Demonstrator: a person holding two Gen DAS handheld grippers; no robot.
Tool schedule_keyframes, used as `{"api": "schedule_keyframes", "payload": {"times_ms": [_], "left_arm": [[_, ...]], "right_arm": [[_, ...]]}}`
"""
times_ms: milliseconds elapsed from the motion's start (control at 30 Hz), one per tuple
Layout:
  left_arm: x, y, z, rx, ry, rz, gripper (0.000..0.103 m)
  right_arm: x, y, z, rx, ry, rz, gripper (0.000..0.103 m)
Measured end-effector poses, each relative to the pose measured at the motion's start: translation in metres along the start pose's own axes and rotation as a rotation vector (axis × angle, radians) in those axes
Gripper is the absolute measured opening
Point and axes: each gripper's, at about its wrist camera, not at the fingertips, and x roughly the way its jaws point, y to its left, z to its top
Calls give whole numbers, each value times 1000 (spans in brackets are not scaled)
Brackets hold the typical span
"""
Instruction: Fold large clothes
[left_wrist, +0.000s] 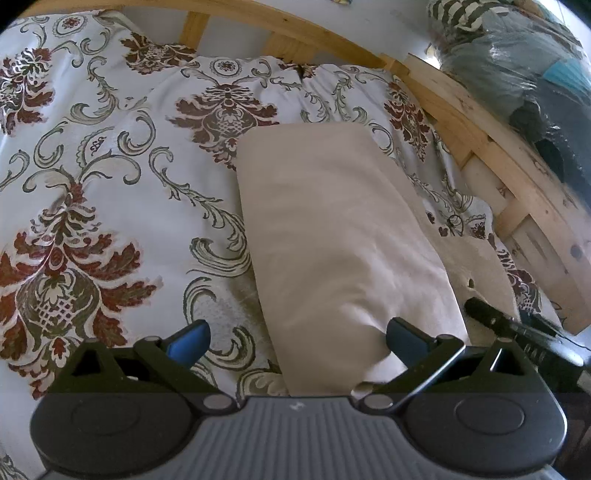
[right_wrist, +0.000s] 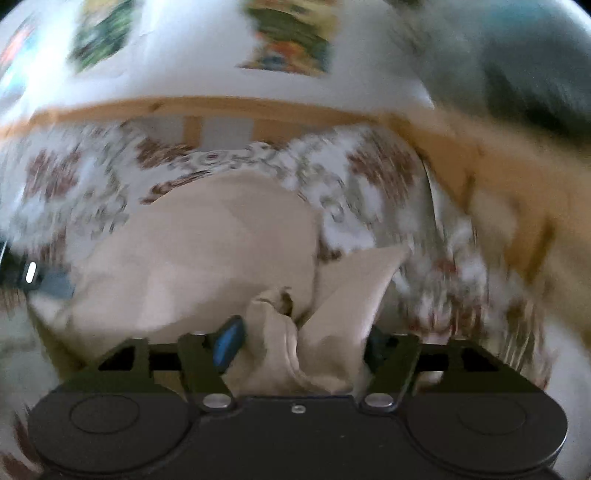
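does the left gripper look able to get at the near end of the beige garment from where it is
Probably yes: the left gripper stands open, the beige garment already runs between its fingers, and nothing covers that end.

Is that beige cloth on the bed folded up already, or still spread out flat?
Partly folded: the beige cloth lies as a narrow doubled strip on the patterned bedspread, with one bunched end between the right tool fingers.

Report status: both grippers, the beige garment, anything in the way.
Left gripper open, over the beige garment's near end. Right gripper has bunched cloth between its jaws; grip unclear through blur. Garment partly folded on the patterned bedspread. No obstruction seen.
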Motion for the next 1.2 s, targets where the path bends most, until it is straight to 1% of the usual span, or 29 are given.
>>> {"api": "schedule_keyframes", "payload": {"times_ms": [67, 133, 267, 367, 500, 600, 667, 767, 833, 867, 933, 967, 1100, 1167, 1200], "left_arm": [[1, -1, 0, 4, -2, 2, 103], [0, -2, 1, 11, -5, 4, 103], [0, -2, 1, 18, -5, 7, 103], [1, -2, 1, 15, -5, 4, 103], [1, 0, 0, 14, -1, -2, 103], [1, 0, 0, 13, 0, -3, 103], [1, 1, 1, 5, 3, -10, 102], [1, 8, 7, -29, 15, -52, 102], [1, 17, 15, -68, -11, -109, 102], [2, 21, 20, -82, -25, -125, 102], [9, 29, 32, -108, -48, -135, 102], [15, 33, 40, -117, -46, -139, 102], [49, 42, 62, -107, 26, -174, 102], [66, 44, 68, -100, 74, -184, 102], [74, 44, 69, -99, 96, -205, 102]], "right_arm": [[5, -18, -1, 120, 24, 15, 78], [11, -35, -2, 243, 43, 45, 80], [24, -53, -6, 447, 78, 133, 84], [32, -62, -8, 556, 84, 178, 88], [42, -60, -10, 570, 102, 188, 90], [47, -53, -11, 527, 125, 179, 93], [48, -49, -11, 502, 126, 174, 96], [50, -47, -13, 488, 128, 172, 99], [50, -43, -15, 469, 126, 165, 100], [49, -42, -15, 465, 123, 164, 100], [48, -42, -16, 473, 115, 171, 102], [47, -43, -16, 481, 111, 177, 102], [47, -46, -17, 521, 90, 200, 101], [47, -46, -17, 524, 79, 202, 97], [47, -46, -18, 519, 74, 201, 97]]}}
